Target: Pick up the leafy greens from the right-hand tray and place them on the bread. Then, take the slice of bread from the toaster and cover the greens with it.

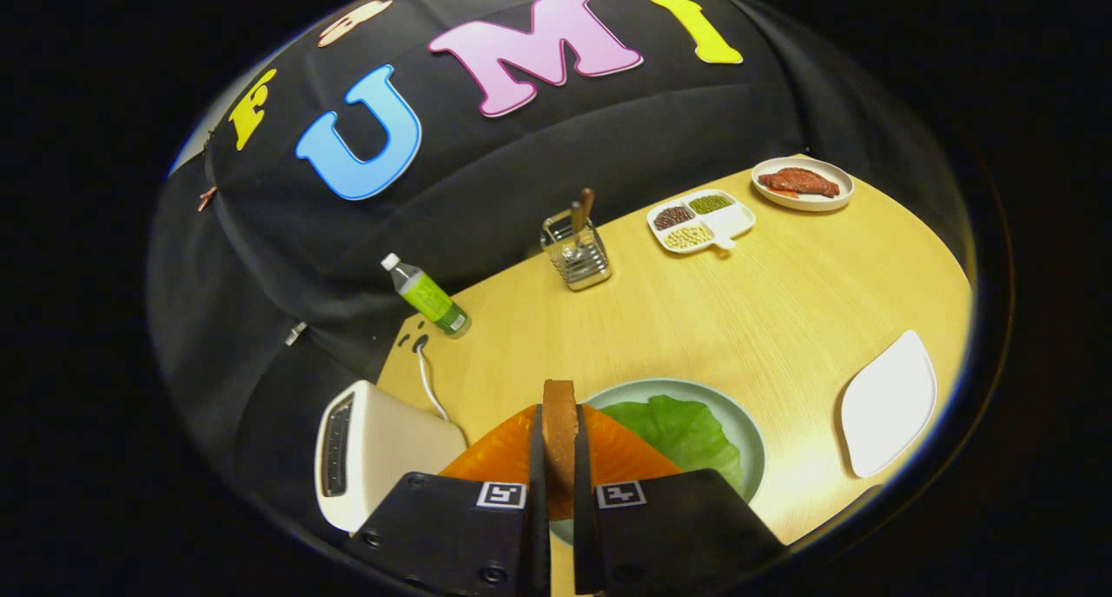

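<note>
Gripper view: gripper w/ fingers nearly closed, clamped on a bread slice held upright on edge between them; both fingers press its flat sides. Slice's brown crust top pokes up past the fingertips. Just beyond the fingers, a pale green plate on a wood table, w/ leafy greens lying on it. An orange shape sits partly behind the fingers, beside the greens; can't tell what it is. Left of the fingers, a white toaster, slot facing up, cord running off toward the table's back edge. Right of the plate, well apart, a white tray. Farther back: green bottle lying tilted, metal utensil holder w/ wooden handles, divided dish of beans and grains, small plate w/ meat at the far corner.
</note>
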Tool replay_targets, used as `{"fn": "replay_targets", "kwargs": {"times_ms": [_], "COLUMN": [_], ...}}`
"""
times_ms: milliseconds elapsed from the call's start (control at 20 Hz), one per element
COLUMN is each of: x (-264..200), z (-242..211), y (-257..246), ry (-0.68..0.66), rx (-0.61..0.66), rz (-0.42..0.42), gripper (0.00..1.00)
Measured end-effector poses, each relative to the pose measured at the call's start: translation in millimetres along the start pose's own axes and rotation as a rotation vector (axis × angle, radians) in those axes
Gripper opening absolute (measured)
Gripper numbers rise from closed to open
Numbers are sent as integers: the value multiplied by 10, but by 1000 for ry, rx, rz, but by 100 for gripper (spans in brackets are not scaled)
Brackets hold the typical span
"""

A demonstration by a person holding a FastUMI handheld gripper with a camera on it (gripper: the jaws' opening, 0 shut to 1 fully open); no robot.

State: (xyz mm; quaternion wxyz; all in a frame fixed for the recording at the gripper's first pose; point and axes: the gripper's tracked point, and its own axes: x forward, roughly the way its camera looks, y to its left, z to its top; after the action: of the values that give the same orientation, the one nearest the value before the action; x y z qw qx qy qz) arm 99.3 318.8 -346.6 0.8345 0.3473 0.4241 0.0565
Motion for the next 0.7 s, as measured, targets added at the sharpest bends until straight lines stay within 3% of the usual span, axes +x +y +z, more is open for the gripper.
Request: {"fn": "replay_targets", "kwargs": {"times_ms": [150,500,600,700], "x": [102,211,211,198], "z": [-96,-276,-258,-244], "y": [-380,-622,-658,-833], "ry": [18,67,67,81], "rx": [-63,-354,-420,-502], "rz": [-87,-149,-172,-243], "gripper": [15,17,28,49]}}
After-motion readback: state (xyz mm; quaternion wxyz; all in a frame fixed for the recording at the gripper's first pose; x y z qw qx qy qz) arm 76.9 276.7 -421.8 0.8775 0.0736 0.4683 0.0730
